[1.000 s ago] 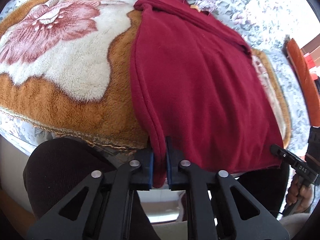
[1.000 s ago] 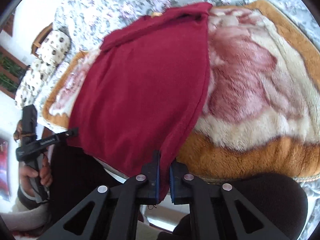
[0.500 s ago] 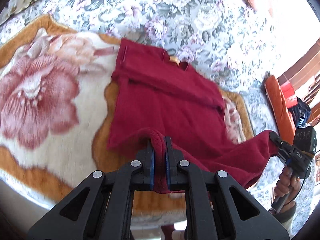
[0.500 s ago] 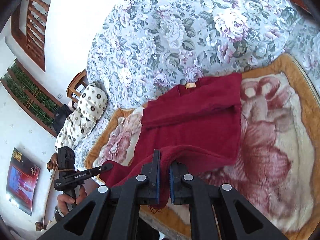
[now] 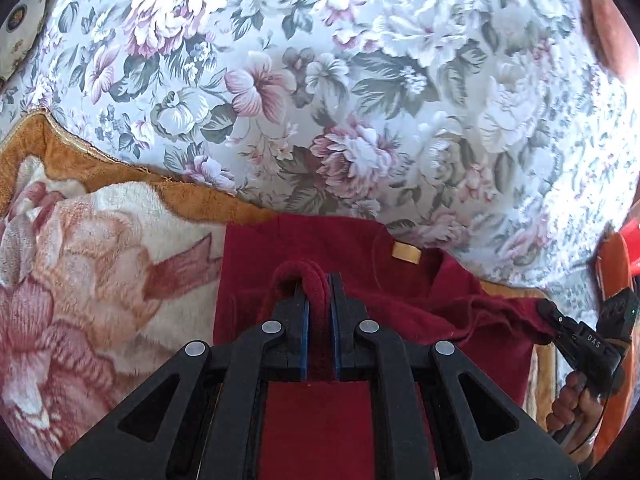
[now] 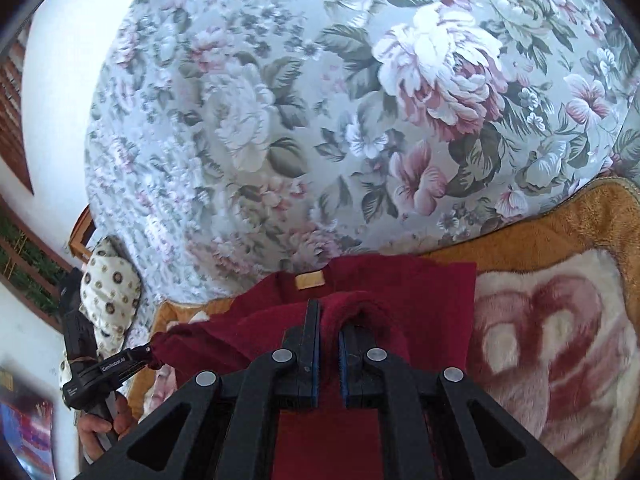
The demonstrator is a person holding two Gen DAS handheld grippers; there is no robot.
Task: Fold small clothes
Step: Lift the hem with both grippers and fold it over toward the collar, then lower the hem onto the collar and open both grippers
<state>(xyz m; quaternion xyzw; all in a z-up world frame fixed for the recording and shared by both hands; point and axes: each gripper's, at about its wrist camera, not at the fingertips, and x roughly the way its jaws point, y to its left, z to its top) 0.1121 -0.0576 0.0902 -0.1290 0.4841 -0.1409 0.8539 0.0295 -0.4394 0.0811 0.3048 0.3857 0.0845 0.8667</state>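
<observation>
Garment: a dark red sweater (image 5: 280, 248) lies on the plush rose-pattern blanket (image 5: 100, 240), collar end toward the floral bedspread (image 5: 360, 100).
Neck label: a tan tag (image 5: 406, 251) sits inside the collar, just beyond the raised hem.
Hem: the sweater's lower edge is lifted and carried over the body of the sweater, close to the collar, forming a fold stretched between the two tongs.
Left tongs (image 5: 319, 300): closed tight on a rolled bit of the red hem, which bulges up between the blue pads; seen from the right wrist, they pinch the far corner of the same hem.
Right tongs (image 6: 329, 332): clamped on the other hem corner, with red cloth humped over the pads, just short of the tag.
Hands: the right hand (image 5: 580, 404) and the left hand (image 6: 100, 424) each grip a tong handle, beside the blanket's edges.
Blanket: orange border, touching the bedspread behind the collar.
Pillow (image 6: 108, 296): spotted, beyond the blanket's left edge.
</observation>
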